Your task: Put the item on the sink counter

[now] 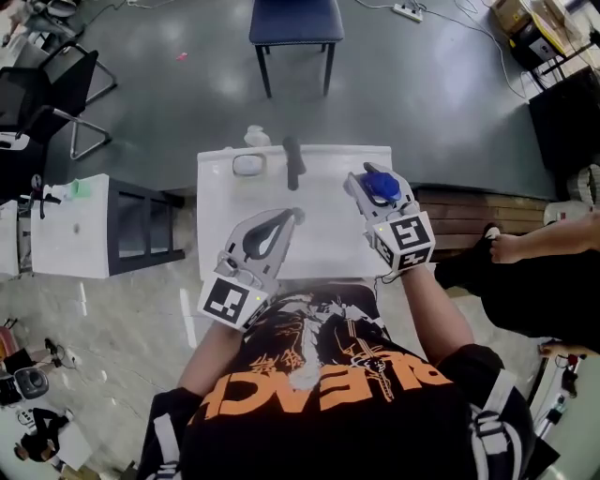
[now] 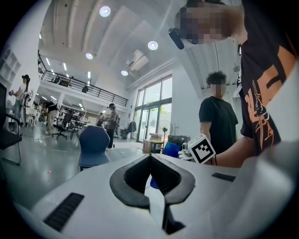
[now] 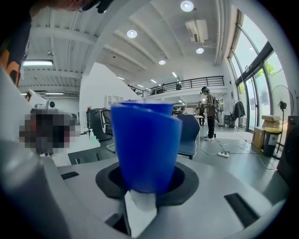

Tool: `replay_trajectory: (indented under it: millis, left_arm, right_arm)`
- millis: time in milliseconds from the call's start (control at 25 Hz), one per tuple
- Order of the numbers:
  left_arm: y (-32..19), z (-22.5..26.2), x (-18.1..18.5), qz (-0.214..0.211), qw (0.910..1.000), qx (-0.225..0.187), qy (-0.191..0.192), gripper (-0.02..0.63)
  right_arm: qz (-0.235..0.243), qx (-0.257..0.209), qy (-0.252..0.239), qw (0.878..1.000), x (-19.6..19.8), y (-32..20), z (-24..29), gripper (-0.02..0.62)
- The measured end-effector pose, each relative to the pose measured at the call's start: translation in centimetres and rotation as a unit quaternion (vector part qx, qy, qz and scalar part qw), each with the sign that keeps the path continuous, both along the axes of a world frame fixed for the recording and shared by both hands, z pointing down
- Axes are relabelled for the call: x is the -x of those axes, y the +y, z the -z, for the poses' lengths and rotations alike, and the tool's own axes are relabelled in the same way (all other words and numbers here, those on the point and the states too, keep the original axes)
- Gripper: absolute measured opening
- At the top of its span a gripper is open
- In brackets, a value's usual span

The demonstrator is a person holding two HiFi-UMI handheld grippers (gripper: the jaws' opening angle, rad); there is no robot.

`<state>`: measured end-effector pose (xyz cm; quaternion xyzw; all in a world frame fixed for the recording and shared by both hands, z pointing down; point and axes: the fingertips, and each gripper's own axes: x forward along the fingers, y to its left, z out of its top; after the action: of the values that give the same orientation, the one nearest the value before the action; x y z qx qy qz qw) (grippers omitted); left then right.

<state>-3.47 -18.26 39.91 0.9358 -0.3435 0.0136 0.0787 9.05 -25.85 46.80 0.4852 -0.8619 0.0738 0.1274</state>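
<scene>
Over the white bench (image 1: 323, 202), the right claw (image 1: 371, 184) clamps a blue cup (image 1: 382, 186); the left claw (image 1: 293, 217) is pressed together.

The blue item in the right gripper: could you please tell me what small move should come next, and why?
Probably lower the right gripper slightly to set the blue item on the white counter: its jaws clamp the item over the counter's right part, and bare surface shows beside it.

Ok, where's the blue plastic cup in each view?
Head view: blue plastic cup upper right, in right hand-held gripper.
Left gripper view: blue plastic cup small, right of centre.
Right gripper view: blue plastic cup dead centre, between the jaws.
Shared landmark: dark blue chair.
</scene>
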Motion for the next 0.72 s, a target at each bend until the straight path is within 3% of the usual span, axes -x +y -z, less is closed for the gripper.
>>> replay_trajectory:
  millis: [320,720]
  left_arm:
    - [-1.6,-2.7,-0.3,0.018,0.9997,0.018,-0.003,0.015]
    - [-3.9,-8.8,-2.5,0.003,0.9972,0.067,-0.033,0.015]
  right_arm:
    - [0.005,0.024,0.007,1.0,0.5,-3.6,-4.4,0.144]
    - [-0.002,0.059,0.014,0.998,0.6,-6.6,-9.8,0.144]
